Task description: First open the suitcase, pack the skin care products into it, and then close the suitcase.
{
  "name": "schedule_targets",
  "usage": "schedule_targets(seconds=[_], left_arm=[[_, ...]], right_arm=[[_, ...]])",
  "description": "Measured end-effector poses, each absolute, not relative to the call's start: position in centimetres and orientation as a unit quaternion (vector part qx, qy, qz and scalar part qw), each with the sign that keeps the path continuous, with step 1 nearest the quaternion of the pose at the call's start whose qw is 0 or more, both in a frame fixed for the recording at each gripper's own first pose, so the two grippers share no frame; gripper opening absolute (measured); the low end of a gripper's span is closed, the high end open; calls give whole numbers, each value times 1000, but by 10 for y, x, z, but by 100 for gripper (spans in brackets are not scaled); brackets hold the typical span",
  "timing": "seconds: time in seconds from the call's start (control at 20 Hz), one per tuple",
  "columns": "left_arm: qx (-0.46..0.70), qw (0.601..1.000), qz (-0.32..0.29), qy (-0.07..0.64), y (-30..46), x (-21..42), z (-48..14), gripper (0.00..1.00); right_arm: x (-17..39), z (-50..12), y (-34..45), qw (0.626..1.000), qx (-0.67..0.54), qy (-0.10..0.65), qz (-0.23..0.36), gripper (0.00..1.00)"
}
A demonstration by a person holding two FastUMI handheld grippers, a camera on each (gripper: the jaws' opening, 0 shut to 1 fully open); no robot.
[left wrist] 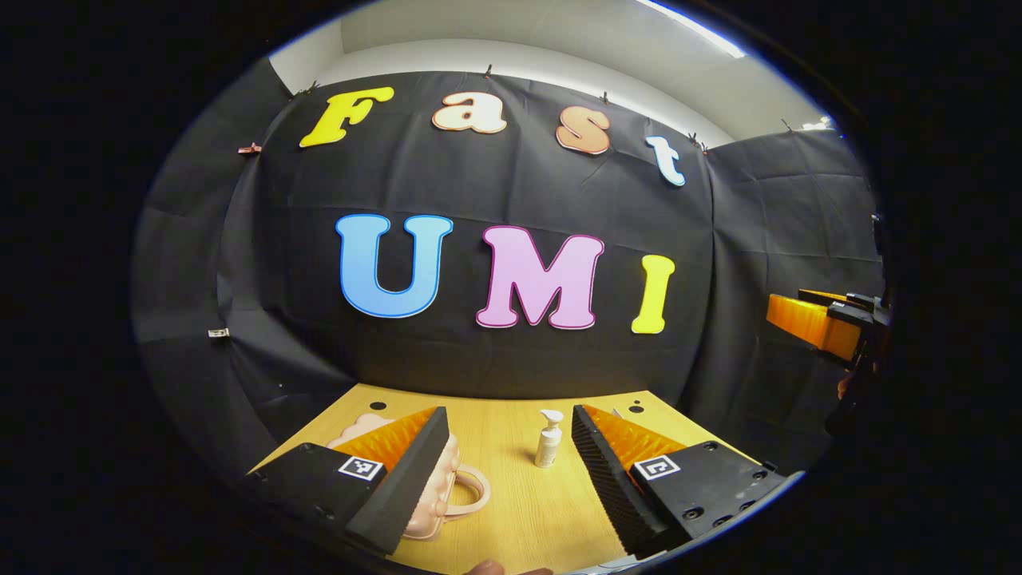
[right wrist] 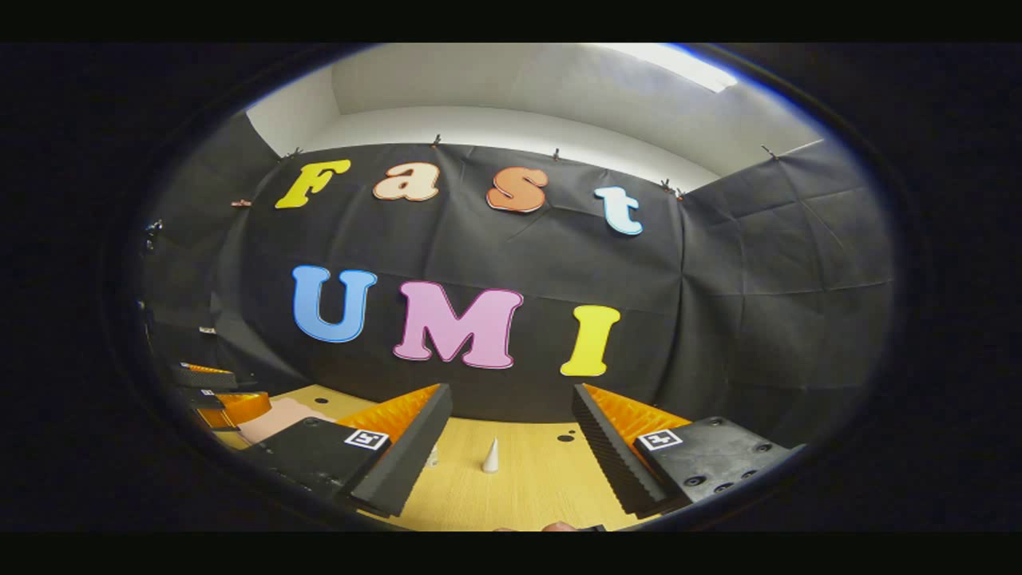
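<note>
Left gripper view — left hand-held gripper (left wrist: pixel 508 447) wide open, empty — above table (left wrist: pixel 519 511).

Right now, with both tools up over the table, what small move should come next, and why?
Probably lower the left tool toward the pink suitcase. It lies closed by that tool's left finger, handle toward the pump bottle standing upright and apart from it. Both tools are open and hold nothing, and opening comes first.

Black cloth (left wrist: pixel 495 192) hangs creased across the back and side walls, clipped along its top edge. Above it runs a white wall (right wrist: pixel 495 128), with a bright ceiling light (right wrist: pixel 679 68) glaring. Down below sits a pale wooden desk (left wrist: pixel 519 511), dark holes near its far edge.
</note>
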State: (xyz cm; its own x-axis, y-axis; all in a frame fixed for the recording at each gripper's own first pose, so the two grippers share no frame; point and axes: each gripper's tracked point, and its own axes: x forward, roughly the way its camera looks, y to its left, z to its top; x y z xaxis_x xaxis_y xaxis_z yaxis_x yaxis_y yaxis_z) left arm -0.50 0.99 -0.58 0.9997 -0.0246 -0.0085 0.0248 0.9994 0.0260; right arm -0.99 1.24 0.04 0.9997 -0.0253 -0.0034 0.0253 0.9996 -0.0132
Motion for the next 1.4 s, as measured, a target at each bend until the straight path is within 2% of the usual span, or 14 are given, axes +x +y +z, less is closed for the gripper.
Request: schedule_targets(seconds=[0.4, 0.85, 1.15, 1.4], left_arm=[[15, 1000, -10, 1, 16, -9, -5, 98], [3, 999, -14, 34, 18, -1, -31, 98], [-16, 990, -63, 129, 7, 22, -90, 98], [2, 972, -55, 230, 18, 67, -167, 99]], right_arm=[[-9, 1, 27, 1000, -1, 1, -6, 96], [-13, 0, 21, 1000, -3, 6, -15, 97], [-25, -5, 14, 999, -8, 11, -29, 97], [-28, 0, -11, 999, -33, 4, -44, 96]])
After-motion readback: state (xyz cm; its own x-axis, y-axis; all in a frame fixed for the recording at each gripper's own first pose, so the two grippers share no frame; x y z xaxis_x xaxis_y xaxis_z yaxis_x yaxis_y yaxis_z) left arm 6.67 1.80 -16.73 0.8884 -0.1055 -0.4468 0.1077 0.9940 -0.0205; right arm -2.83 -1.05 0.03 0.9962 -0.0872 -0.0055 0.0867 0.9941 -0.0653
